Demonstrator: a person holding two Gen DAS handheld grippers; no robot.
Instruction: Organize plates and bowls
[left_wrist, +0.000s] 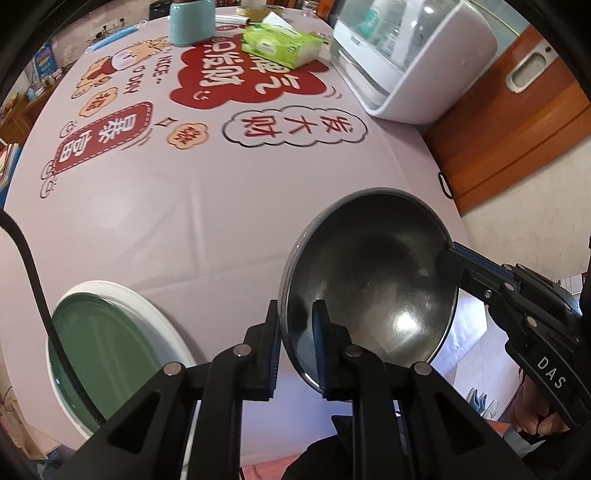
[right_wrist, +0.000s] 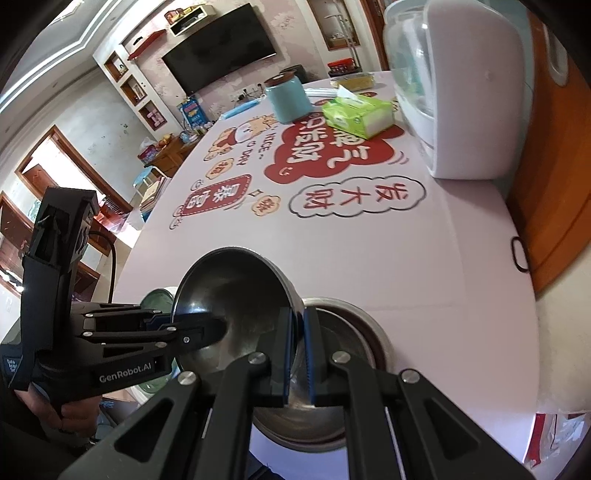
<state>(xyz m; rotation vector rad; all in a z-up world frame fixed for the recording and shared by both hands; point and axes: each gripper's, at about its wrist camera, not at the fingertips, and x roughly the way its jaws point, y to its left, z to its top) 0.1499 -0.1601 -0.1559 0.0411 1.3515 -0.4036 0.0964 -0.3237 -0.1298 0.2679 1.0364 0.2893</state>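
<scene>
You've got a dark television (right_wrist: 221, 48) on the far wall, shelf niches (right_wrist: 137, 88) to its left, a wood-framed window (right_wrist: 48, 166) lower left again, daylight coming through.

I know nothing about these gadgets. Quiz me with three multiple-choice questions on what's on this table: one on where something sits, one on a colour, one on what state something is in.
1. Where does the green tissue pack lie?
A. Between the pale blue canister and the white countertop appliance
B. Inside the steel bowl
C. On the floor

2. What colour is the inside of the white-rimmed plate?
A. Red
B. Green
C. Yellow

3. How is the shiny steel bowl held?
A. Lying untouched
B. By one gripper only
C. By both grippers, on opposite rims

Answers:
1. A: the right wrist view shows it between them.
2. B: the left wrist view shows a green centre.
3. C: the left gripper and right gripper each have fingers closed on its rim.
</scene>
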